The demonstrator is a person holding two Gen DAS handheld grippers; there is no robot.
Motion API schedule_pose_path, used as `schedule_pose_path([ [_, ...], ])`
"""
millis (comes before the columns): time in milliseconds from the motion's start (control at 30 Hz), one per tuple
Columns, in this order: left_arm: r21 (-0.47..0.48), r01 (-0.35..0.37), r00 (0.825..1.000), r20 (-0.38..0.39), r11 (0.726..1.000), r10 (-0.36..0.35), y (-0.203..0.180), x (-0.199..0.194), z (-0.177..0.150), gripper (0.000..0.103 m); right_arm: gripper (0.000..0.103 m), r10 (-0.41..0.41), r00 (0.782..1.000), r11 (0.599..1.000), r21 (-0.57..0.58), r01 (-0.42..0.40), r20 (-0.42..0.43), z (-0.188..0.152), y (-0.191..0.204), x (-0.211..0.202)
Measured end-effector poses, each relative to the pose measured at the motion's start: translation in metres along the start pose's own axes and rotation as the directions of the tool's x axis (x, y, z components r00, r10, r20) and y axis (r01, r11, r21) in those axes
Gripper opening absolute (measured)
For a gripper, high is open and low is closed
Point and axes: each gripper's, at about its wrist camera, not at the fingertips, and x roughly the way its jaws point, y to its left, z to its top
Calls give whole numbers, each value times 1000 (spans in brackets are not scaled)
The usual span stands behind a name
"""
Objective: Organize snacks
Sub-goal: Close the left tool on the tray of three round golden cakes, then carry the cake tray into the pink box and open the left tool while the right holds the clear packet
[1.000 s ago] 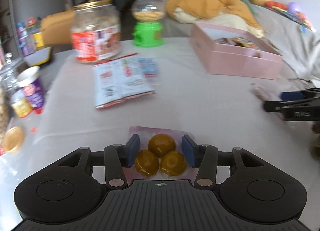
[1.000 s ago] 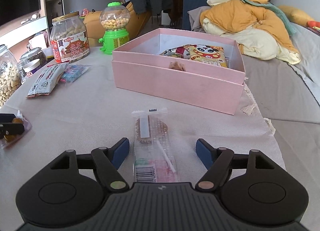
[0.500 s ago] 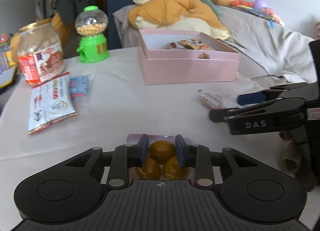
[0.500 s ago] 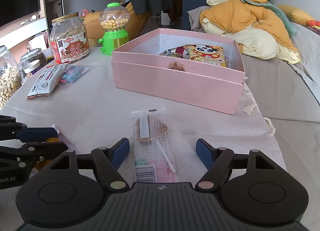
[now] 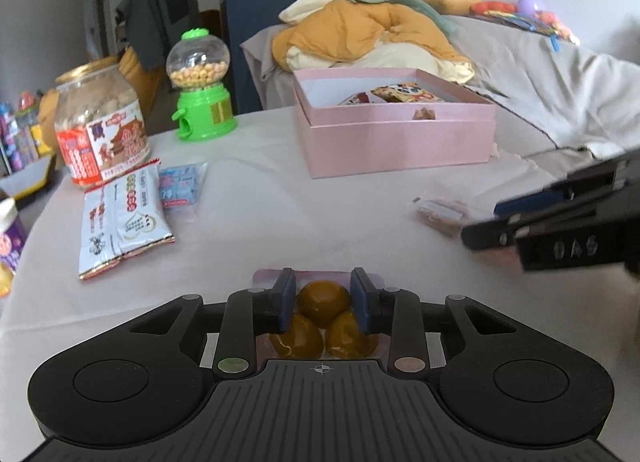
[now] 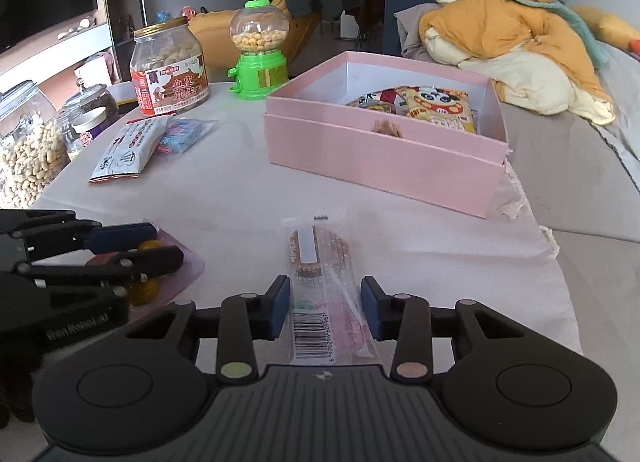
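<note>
My left gripper (image 5: 323, 278) is shut on a pink-backed clear pack of brown balls (image 5: 324, 302), its blue pads pressing the front ball from both sides. The right wrist view shows this left gripper (image 6: 168, 242) and the pack (image 6: 188, 266) low at the left. My right gripper (image 6: 325, 290) straddles a long clear biscuit packet (image 6: 320, 254) lying flat on the white cloth. Its jaws are closing, the pads close beside the packet's edges, which look undeformed. The open pink box (image 6: 380, 165) with snack bags inside stands beyond. In the left wrist view, the right gripper (image 5: 480, 221) sits by the biscuit packet (image 5: 438, 211).
A peanut jar (image 5: 100, 129), a green candy dispenser (image 5: 202, 101), white snack packs (image 5: 124, 213) and a blue packet (image 5: 180, 185) lie at the far left. Glass jars (image 6: 24, 157) crowd the left edge. A sofa with yellow bedding (image 6: 520, 41) lies right of the table.
My left jaws have shut on the pack of brown balls, and the left gripper swung right toward the pink box. The right jaws have narrowed around the biscuit packet.
</note>
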Motion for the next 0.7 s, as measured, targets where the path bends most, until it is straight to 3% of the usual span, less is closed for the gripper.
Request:
schedule_pose_path([
  [267,-2,9,1000,-18,1000,-9,2,2,4,34,37,9,999,1000,-17,-8,32,5,0,-21],
  [300,-3,0,1000,-21,1000,0,1,2,5,34,27,12,1000,1000,-24,-11,25,4,-2,-23],
  [333,0,-7,1000,-22,1000,7,-2,2,5,34,24,14,1000,999,-30,-14,14,2,-5,-25],
  [700,52,8,1000,13,999,-9,-21,-2,3,33,23,33,999,999,-6,-33,-11,-19,-44,-38],
])
